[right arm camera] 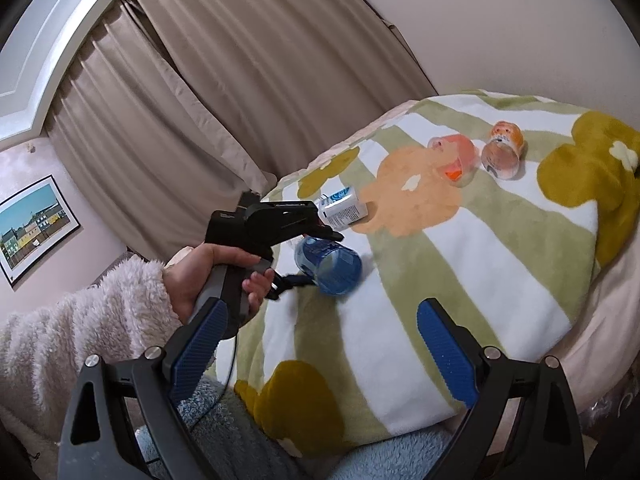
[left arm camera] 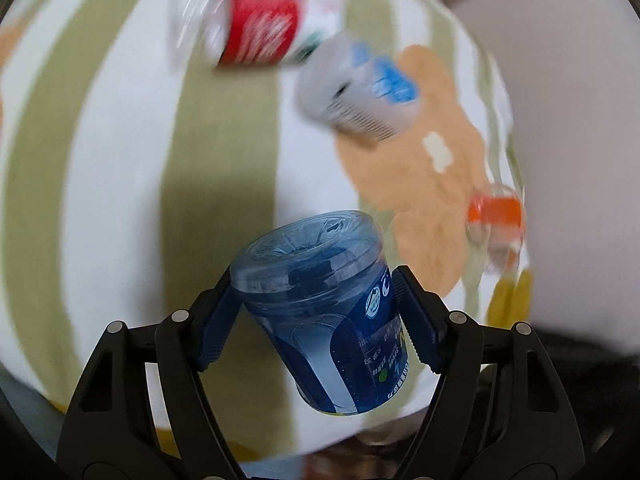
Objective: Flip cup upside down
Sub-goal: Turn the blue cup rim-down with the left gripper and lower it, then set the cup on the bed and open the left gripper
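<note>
My left gripper (left arm camera: 316, 312) is shut on a clear blue plastic cup (left arm camera: 320, 304) with a printed label. It holds the cup tilted in the air above the striped blanket (left arm camera: 120, 160), closed base pointing up and away. In the right wrist view the same cup (right arm camera: 330, 266) shows held sideways in the left gripper (right arm camera: 312, 256) by a hand in a fluffy sleeve. My right gripper (right arm camera: 320, 344) is open and empty, low at the blanket's near edge.
Other cups lie on the blanket: a red-labelled one (left arm camera: 256, 28), a white and blue one (left arm camera: 360, 88) (right arm camera: 342, 208), an orange one (left arm camera: 496, 216) (right arm camera: 456, 160), and a clear orange-topped one (right arm camera: 502, 152). Curtains (right arm camera: 180, 100) hang behind.
</note>
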A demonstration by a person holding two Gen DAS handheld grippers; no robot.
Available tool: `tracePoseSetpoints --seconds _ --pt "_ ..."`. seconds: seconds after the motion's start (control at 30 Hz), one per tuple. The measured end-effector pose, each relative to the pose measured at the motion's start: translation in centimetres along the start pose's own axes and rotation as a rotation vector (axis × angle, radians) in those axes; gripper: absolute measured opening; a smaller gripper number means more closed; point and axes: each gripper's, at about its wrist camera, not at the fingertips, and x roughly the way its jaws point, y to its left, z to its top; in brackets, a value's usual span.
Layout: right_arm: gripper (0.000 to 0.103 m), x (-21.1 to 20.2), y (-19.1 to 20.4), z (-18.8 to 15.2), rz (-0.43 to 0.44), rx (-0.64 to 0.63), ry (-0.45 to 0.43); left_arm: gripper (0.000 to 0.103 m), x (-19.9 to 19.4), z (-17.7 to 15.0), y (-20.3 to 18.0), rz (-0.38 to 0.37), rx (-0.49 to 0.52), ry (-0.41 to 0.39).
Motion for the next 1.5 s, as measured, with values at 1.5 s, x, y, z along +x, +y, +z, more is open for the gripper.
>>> tracePoseSetpoints --seconds 1.5 --pt "0.095 5.2 1.3 -2.6 -0.044 -0.143 0.102 0.103 -2.2 -10.2 -0.9 0.109 0.684 -0.434"
